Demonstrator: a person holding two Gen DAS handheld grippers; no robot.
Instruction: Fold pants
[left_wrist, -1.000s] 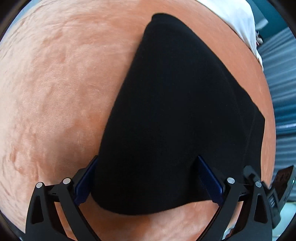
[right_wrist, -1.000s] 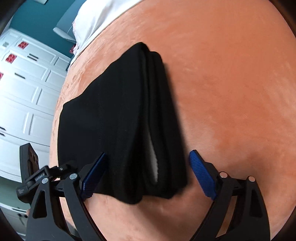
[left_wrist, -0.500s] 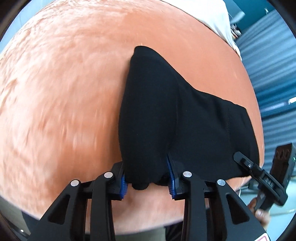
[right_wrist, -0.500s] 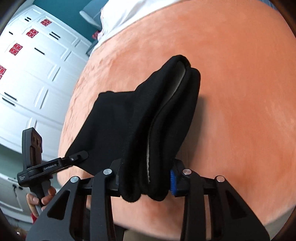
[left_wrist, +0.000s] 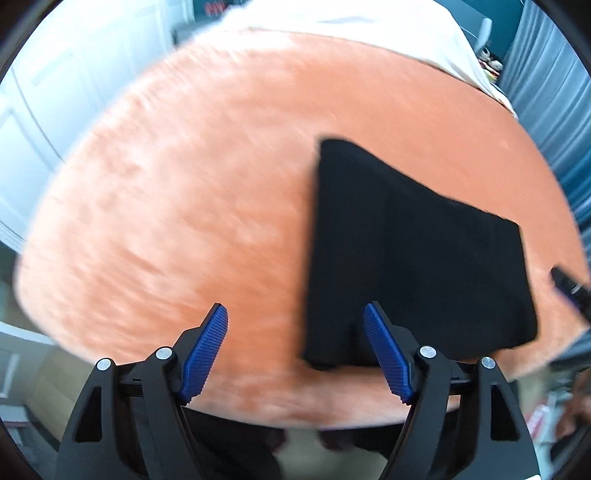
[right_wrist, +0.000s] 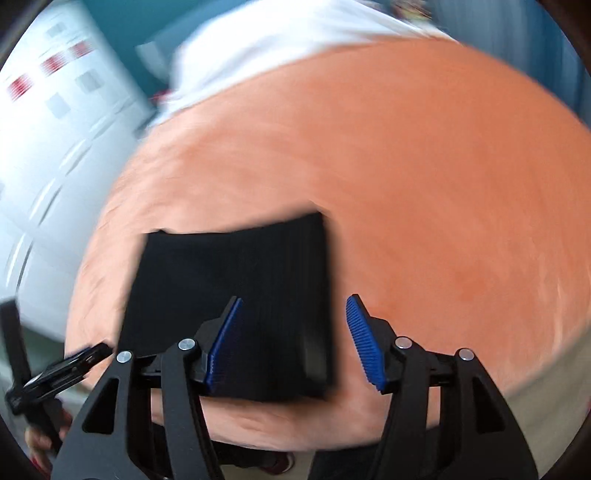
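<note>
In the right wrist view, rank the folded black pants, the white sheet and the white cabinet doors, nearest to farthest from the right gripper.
1. Folded black pants, just ahead of the right gripper, slightly left.
2. White cabinet doors, far left.
3. White sheet, top, beyond the orange blanket.

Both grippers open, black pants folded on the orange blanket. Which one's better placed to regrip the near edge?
Probably right. The right gripper straddles the folded black pants; the left gripper sits mostly beside them, over bare orange plush blanket.
</note>
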